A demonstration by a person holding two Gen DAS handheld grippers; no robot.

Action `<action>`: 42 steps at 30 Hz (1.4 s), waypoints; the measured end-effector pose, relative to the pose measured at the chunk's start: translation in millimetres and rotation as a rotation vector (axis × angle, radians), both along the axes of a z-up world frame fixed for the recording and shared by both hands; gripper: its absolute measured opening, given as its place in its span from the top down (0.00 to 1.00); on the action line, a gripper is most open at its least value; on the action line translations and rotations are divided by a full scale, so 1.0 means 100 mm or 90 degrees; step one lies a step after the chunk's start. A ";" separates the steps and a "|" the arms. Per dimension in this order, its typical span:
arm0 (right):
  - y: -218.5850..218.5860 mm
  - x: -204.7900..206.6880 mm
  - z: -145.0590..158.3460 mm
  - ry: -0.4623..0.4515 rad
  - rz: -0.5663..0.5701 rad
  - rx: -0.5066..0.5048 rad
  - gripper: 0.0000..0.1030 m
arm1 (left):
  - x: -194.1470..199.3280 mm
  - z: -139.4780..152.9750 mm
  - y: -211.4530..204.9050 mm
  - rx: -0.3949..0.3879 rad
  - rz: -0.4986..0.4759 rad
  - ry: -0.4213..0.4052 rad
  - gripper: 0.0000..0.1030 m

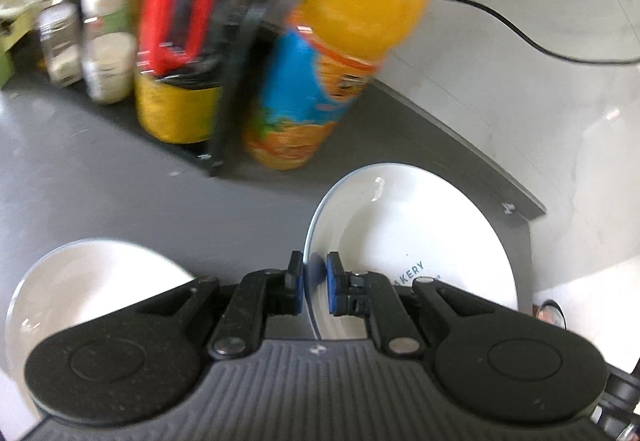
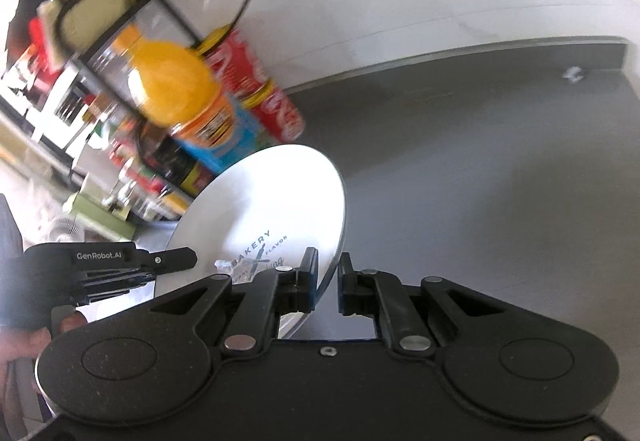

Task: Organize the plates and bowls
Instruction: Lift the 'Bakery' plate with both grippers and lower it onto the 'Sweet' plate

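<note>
Jaws of the left gripper (image 1: 314, 283) pinch the rim of a white plate (image 1: 408, 241), held tilted above the grey surface (image 1: 120, 181); jaws of the right gripper (image 2: 328, 279) stand apart around that plate's edge. Another white dish (image 1: 88, 277) lies lower left, near an orange juice bottle (image 1: 340, 41)

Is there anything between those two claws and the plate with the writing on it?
Nothing visible. The left gripper is already clamped on the rim of the white plate, which is tilted up off the grey counter. The right gripper is open around the plate's opposite rim, one finger touching it. The orange juice bottle stands behind, further back.
</note>
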State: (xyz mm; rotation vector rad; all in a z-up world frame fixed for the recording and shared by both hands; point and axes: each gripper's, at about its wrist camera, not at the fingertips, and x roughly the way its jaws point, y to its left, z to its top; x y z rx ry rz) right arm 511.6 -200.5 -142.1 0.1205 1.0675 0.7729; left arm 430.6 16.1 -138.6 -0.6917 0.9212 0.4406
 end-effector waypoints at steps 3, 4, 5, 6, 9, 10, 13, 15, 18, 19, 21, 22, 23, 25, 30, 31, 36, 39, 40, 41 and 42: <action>0.12 -0.11 -0.01 0.000 0.026 0.002 0.91 | -0.19 0.00 0.10 0.005 0.026 0.000 0.91; 0.16 -0.15 -0.02 0.001 0.034 0.003 0.91 | -0.26 -0.01 0.14 0.003 0.034 -0.002 0.91; 0.21 -0.18 -0.03 0.004 0.041 0.005 0.91 | -0.34 0.00 0.19 -0.001 0.043 -0.005 0.91; 0.25 -0.20 -0.04 0.008 0.047 0.007 0.91 | -0.41 -0.01 0.23 -0.006 0.054 -0.008 0.91; 0.39 -0.30 -0.08 0.011 0.070 0.008 0.91 | -0.60 -0.03 0.32 -0.008 0.080 -0.003 0.91; 0.42 -0.33 -0.09 0.011 0.078 0.008 0.91 | -0.66 -0.04 0.35 -0.007 0.085 -0.002 0.91; 0.55 -0.45 -0.15 0.010 0.103 -0.004 0.91 | -0.86 -0.10 0.42 -0.016 0.112 0.003 0.91; 0.64 -0.55 -0.17 0.002 0.126 -0.019 0.91 | -0.99 -0.16 0.46 -0.019 0.128 0.008 0.91; 0.77 -0.68 -0.23 -0.006 0.155 -0.033 0.91 | -1.17 -0.25 0.52 -0.031 0.155 0.014 0.90; 0.80 -0.70 -0.24 -0.005 0.162 -0.036 0.91 | -1.23 -0.29 0.55 -0.042 0.167 0.013 0.90; 0.85 -0.74 -0.28 -0.001 0.174 -0.041 0.91 | -1.35 -0.35 0.58 -0.050 0.179 0.018 0.90; 0.87 -0.76 -0.30 0.000 0.180 -0.044 0.91 | -1.39 -0.38 0.59 -0.048 0.182 0.021 0.90; 0.89 -0.79 -0.31 -0.001 0.187 -0.049 0.91 | -1.42 -0.40 0.60 -0.049 0.187 0.026 0.90; 0.94 -0.85 -0.34 -0.006 0.200 -0.061 0.91 | -1.49 -0.46 0.62 -0.053 0.195 0.031 0.90; 1.02 -0.95 -0.40 -0.005 0.212 -0.075 0.90 | -1.66 -0.57 0.68 -0.066 0.207 0.030 0.90; 1.04 -0.98 -0.41 -0.008 0.215 -0.080 0.90 | -1.67 -0.59 0.69 -0.068 0.210 0.030 0.90; 1.11 -1.07 -0.41 -0.029 0.224 -0.104 0.90 | -1.73 -0.69 0.71 -0.078 0.212 0.033 0.90; 1.11 -1.08 -0.41 -0.029 0.220 -0.110 0.90 | -1.75 -0.73 0.72 -0.082 0.208 0.029 0.90; 1.12 -1.08 -0.42 -0.028 0.219 -0.113 0.90 | -1.75 -0.75 0.73 -0.086 0.208 0.029 0.90; 1.12 -1.09 -0.42 -0.030 0.219 -0.117 0.90 | -1.76 -0.76 0.73 -0.087 0.207 0.030 0.90; 1.13 -1.11 -0.42 -0.036 0.221 -0.121 0.90 | -1.76 -0.77 0.73 -0.087 0.205 0.030 0.90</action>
